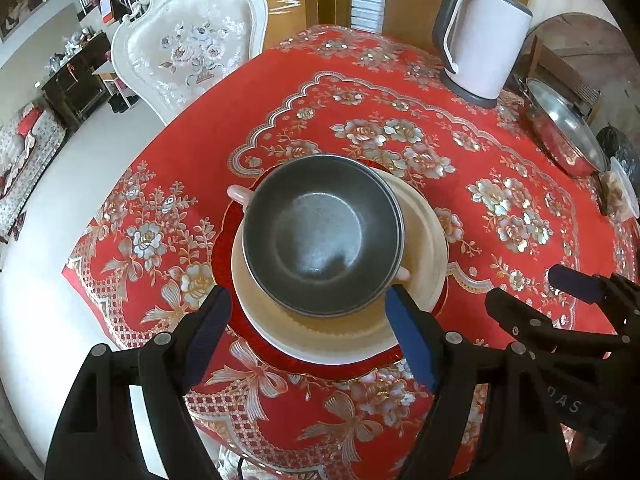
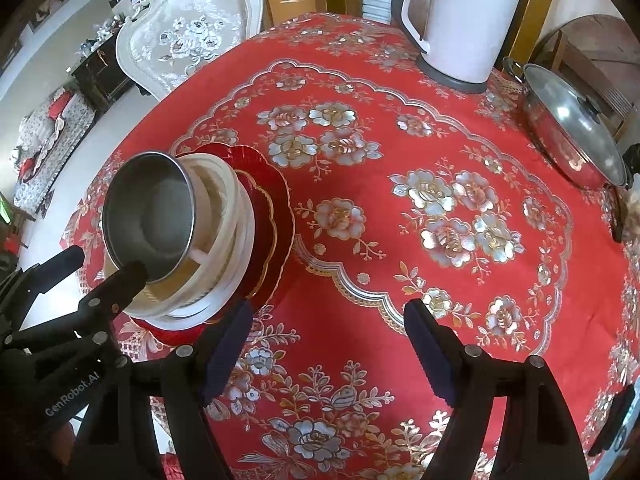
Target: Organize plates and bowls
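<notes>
A steel bowl (image 1: 320, 232) tops a stack of cream plates and bowls (image 1: 424, 232), which rests on a red gold-edged plate (image 1: 222, 240). My left gripper (image 1: 310, 332) is open just in front of the stack, and its right finger reaches the bowl's near rim. In the right wrist view the same steel bowl (image 2: 148, 216) and red plate (image 2: 276, 216) sit at the left, with the left gripper (image 2: 104, 264) against them. My right gripper (image 2: 328, 344) is open and holds nothing over the bare red tablecloth (image 2: 360, 240), to the right of the stack.
A white electric kettle (image 1: 484, 36) stands at the far side of the table. A lidded steel pan (image 1: 560, 128) sits at the right edge. A white ornate chair (image 1: 188, 48) stands beyond the far left corner. The right gripper (image 1: 528, 286) shows at the lower right.
</notes>
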`<action>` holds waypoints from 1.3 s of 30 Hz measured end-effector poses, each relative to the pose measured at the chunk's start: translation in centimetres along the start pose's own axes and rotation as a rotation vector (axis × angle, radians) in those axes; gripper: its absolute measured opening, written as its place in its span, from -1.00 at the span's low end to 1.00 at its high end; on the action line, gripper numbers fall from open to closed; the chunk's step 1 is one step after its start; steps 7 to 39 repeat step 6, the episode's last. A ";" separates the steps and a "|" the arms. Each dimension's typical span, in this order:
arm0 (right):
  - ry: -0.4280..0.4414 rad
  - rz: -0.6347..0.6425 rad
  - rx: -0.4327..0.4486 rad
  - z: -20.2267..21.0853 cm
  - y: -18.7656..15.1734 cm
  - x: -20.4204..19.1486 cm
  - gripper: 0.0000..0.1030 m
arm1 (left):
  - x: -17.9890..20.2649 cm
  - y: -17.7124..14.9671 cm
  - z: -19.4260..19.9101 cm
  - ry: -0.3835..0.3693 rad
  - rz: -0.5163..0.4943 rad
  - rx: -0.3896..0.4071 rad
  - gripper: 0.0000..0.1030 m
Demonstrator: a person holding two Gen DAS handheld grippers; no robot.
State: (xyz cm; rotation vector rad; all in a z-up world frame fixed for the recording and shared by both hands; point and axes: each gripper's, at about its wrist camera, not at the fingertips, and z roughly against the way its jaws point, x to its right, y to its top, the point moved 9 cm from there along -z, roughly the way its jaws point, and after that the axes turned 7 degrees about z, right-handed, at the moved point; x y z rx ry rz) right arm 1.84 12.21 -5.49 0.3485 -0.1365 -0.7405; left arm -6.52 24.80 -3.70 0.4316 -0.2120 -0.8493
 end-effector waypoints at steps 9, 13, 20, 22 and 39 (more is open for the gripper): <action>0.001 -0.003 0.000 0.1 -0.1 0.0 0.55 | 0.2 -0.5 0.1 0.020 -0.027 0.002 0.54; 0.001 -0.003 0.000 0.1 -0.1 0.0 0.55 | 0.2 -0.5 0.1 0.020 -0.027 0.002 0.54; 0.001 -0.003 0.000 0.1 -0.1 0.0 0.55 | 0.2 -0.5 0.1 0.020 -0.027 0.002 0.54; 0.001 -0.003 0.000 0.1 -0.1 0.0 0.55 | 0.2 -0.5 0.1 0.020 -0.027 0.002 0.54; 0.001 -0.003 0.000 0.1 -0.1 0.0 0.55 | 0.2 -0.5 0.1 0.020 -0.027 0.002 0.54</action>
